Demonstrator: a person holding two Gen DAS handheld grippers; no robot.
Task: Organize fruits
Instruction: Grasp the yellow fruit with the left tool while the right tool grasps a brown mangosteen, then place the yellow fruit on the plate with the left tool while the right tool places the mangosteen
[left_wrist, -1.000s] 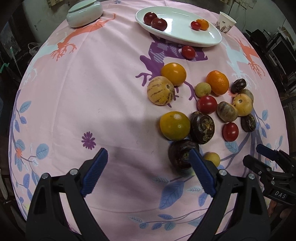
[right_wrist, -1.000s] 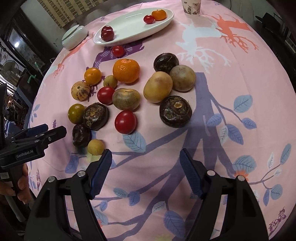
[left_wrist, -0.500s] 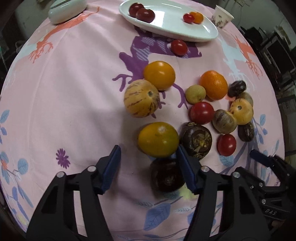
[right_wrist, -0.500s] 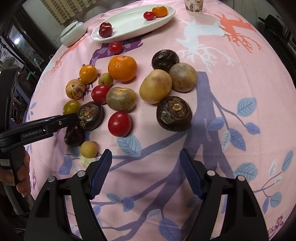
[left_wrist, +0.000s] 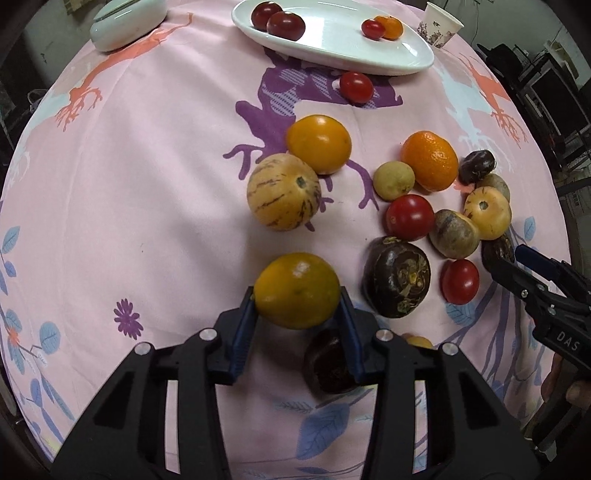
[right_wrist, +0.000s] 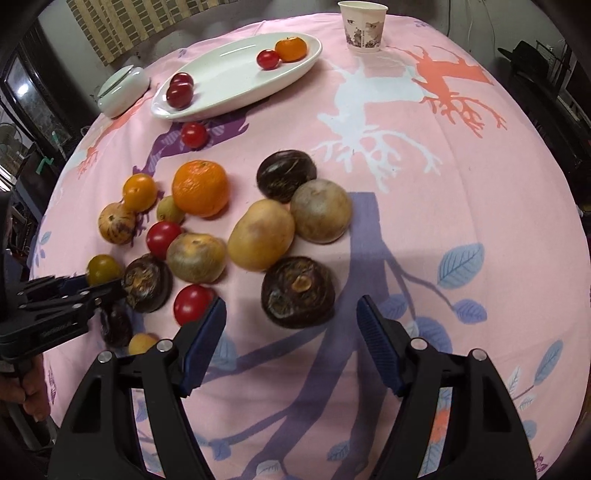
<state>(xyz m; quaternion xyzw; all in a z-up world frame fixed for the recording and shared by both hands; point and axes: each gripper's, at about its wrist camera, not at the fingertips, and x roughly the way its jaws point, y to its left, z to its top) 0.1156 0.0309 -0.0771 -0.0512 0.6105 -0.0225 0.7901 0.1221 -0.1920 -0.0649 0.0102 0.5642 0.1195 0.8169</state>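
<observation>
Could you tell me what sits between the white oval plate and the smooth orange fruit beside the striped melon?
In the left wrist view, one small red tomato lies on the cloth between the plate and that orange fruit.

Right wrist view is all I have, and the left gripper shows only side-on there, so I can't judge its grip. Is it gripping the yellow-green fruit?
Observer: Yes. In the left wrist view the left gripper has a blue pad pressed on each side of the yellow-green fruit.
Operator: Seated deep between the fingers?
Observer: No. It sits at the fingertips, most of it bulging forward past the pads.
</observation>
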